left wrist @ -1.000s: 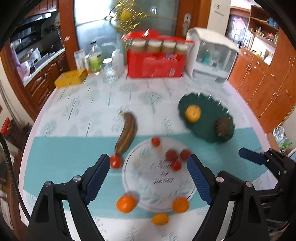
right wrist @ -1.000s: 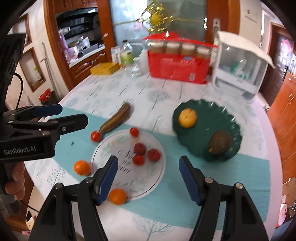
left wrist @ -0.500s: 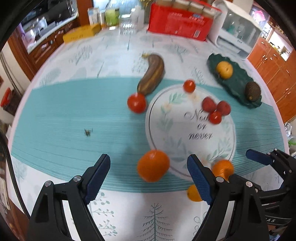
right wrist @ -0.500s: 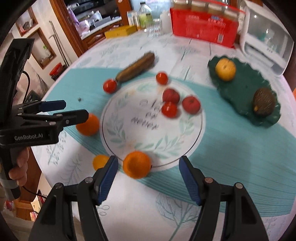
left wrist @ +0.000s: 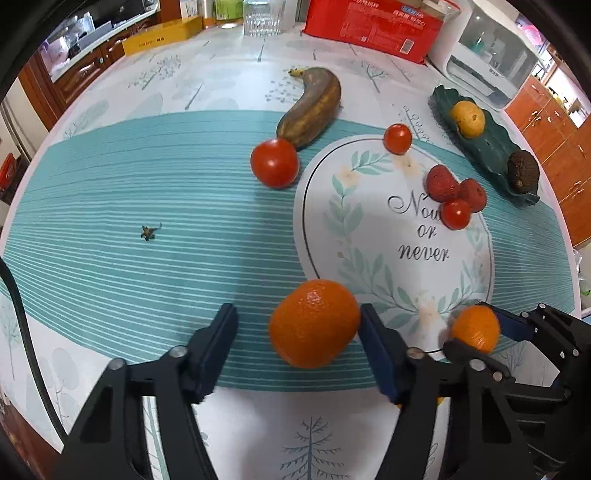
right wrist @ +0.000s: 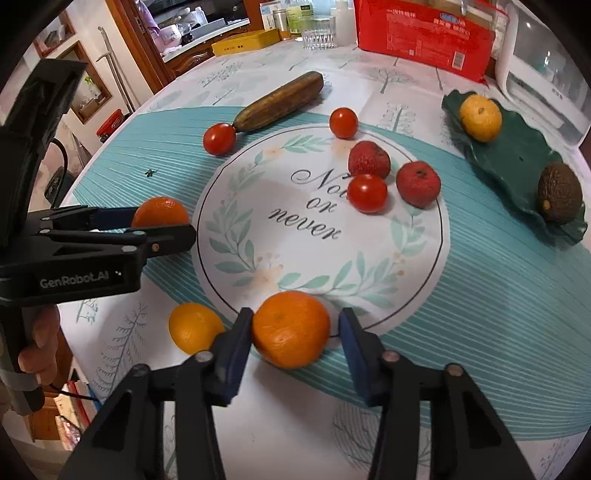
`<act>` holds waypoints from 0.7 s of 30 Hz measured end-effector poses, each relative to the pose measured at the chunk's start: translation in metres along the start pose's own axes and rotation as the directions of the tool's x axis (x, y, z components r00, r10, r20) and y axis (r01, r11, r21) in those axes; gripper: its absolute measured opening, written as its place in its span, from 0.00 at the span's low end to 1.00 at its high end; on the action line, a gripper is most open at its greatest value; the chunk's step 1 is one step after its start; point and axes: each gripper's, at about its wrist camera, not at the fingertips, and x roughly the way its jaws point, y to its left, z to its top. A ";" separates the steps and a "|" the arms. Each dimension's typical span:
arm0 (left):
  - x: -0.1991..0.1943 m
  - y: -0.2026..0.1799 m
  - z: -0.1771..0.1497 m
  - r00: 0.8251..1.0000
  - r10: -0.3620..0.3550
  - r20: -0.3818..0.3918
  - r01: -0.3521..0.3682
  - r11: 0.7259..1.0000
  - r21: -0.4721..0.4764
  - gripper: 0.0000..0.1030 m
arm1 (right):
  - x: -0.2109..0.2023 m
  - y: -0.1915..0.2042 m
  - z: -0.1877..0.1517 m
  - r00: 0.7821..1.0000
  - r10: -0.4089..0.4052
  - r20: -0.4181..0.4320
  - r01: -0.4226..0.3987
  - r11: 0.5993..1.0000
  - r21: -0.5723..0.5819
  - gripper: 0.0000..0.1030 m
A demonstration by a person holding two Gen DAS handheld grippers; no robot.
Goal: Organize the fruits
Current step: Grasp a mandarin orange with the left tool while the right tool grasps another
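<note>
My left gripper (left wrist: 297,332) is open around an orange mandarin (left wrist: 314,323) lying on the table at the white plate's (left wrist: 369,236) near-left edge; the right pad touches it, the left pad stands apart. In the right wrist view that mandarin (right wrist: 160,211) sits between the left fingers. My right gripper (right wrist: 295,332) is open around a second mandarin (right wrist: 291,328) at the plate's (right wrist: 295,258) front rim, its pads close on both sides. A third, yellower mandarin (right wrist: 194,326) lies just left of it.
On the plate lie two lychees (right wrist: 369,159) and a cherry tomato (right wrist: 366,192). Two more tomatoes (right wrist: 219,138) and a brown banana (right wrist: 280,101) lie behind it. A green leaf dish (right wrist: 517,155) at right holds an orange and an avocado. A red box (right wrist: 421,33) stands at the back.
Both grippers have dropped and moved forward onto the mandarins. Each mandarin now sits between the fingers, and both jaws have narrowed.
</note>
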 end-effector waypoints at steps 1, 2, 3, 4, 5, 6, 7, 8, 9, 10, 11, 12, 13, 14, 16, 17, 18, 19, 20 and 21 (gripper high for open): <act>-0.001 -0.001 0.000 1.000 0.000 0.011 0.000 1.000 0.004 0.57 | 0.001 0.001 0.001 1.000 -0.006 0.003 0.006 1.000 -0.008 0.39; -0.001 -0.002 0.000 1.000 -0.001 0.010 0.001 1.000 0.009 0.50 | 0.001 0.002 0.001 1.000 -0.012 0.007 0.012 1.000 -0.013 0.39; -0.002 -0.004 0.000 1.000 0.004 0.012 -0.004 1.000 0.015 0.44 | 0.001 0.003 0.001 1.000 -0.014 0.010 0.014 1.000 -0.015 0.39; -0.002 -0.005 0.000 1.000 0.007 0.012 -0.007 1.000 0.018 0.42 | 0.002 0.003 0.001 1.000 -0.016 0.013 0.016 1.000 -0.017 0.39; -0.002 -0.005 0.000 1.000 0.010 0.011 -0.010 1.000 0.018 0.42 | 0.002 0.003 0.002 1.000 -0.017 0.016 0.017 1.000 -0.016 0.39; -0.001 -0.005 0.001 1.000 0.013 0.012 -0.013 1.000 0.017 0.42 | 0.002 0.002 0.002 1.000 -0.016 0.018 0.017 1.000 -0.016 0.39; -0.002 -0.006 0.001 1.000 0.017 0.012 -0.017 1.000 0.017 0.41 | 0.002 0.002 0.002 1.000 -0.016 0.020 0.016 1.000 -0.015 0.39; -0.002 -0.007 0.001 1.000 0.023 0.011 -0.023 1.000 0.019 0.41 | 0.002 0.002 0.002 1.000 -0.015 0.020 0.016 1.000 -0.014 0.39; -0.003 -0.007 0.001 1.000 0.028 0.009 -0.028 0.999 0.020 0.41 | 0.002 0.002 0.002 1.000 -0.015 0.020 0.015 1.000 -0.014 0.39; -0.003 -0.009 0.001 1.000 0.029 0.004 -0.029 0.999 0.019 0.41 | 0.002 0.002 0.003 1.000 -0.014 0.020 0.015 1.000 -0.016 0.39; -0.002 -0.009 0.002 1.000 0.027 -0.001 -0.027 1.000 0.015 0.40 | 0.002 0.001 0.003 1.000 -0.014 0.020 0.014 1.000 -0.017 0.38; -0.003 -0.010 0.002 1.000 0.025 -0.006 -0.025 1.000 0.011 0.40 | 0.002 0.001 0.003 1.000 -0.014 0.020 0.014 1.000 -0.015 0.38; -0.005 -0.010 0.002 1.000 0.023 -0.008 -0.022 1.000 0.008 0.40 | 0.002 0.001 0.003 1.000 -0.014 0.021 0.015 1.000 -0.014 0.38; -0.006 -0.012 0.002 1.000 0.024 -0.007 -0.024 1.000 0.010 0.40 | 0.002 0.000 0.003 1.000 -0.013 0.022 0.013 1.000 -0.012 0.38; -0.010 -0.016 0.004 0.999 0.033 0.000 -0.033 0.999 0.022 0.40 | -0.001 -0.003 0.004 1.000 -0.007 0.029 0.007 1.000 0.000 0.38; -0.012 -0.020 0.006 0.999 0.036 0.005 -0.036 0.999 0.030 0.40 | -0.002 -0.004 0.005 0.999 -0.006 0.032 0.006 1.000 0.005 0.38; -0.015 -0.023 0.007 0.999 0.035 0.009 -0.035 0.999 0.038 0.40 | -0.004 -0.006 0.006 0.999 -0.002 0.038 0.002 1.000 0.013 0.38; -0.018 -0.028 0.010 0.999 0.032 0.015 -0.033 0.998 0.049 0.40 | -0.007 -0.008 0.007 0.999 0.000 0.045 -0.001 1.000 0.020 0.38; -0.022 -0.032 0.011 0.999 0.030 0.020 -0.031 0.998 0.057 0.40 | -0.010 -0.010 0.008 0.999 0.001 0.052 -0.002 1.000 0.026 0.38; -0.025 -0.036 0.014 0.999 0.030 0.026 -0.031 0.997 0.066 0.40 | -0.013 -0.012 0.008 0.998 0.000 0.061 -0.002 0.999 0.033 0.38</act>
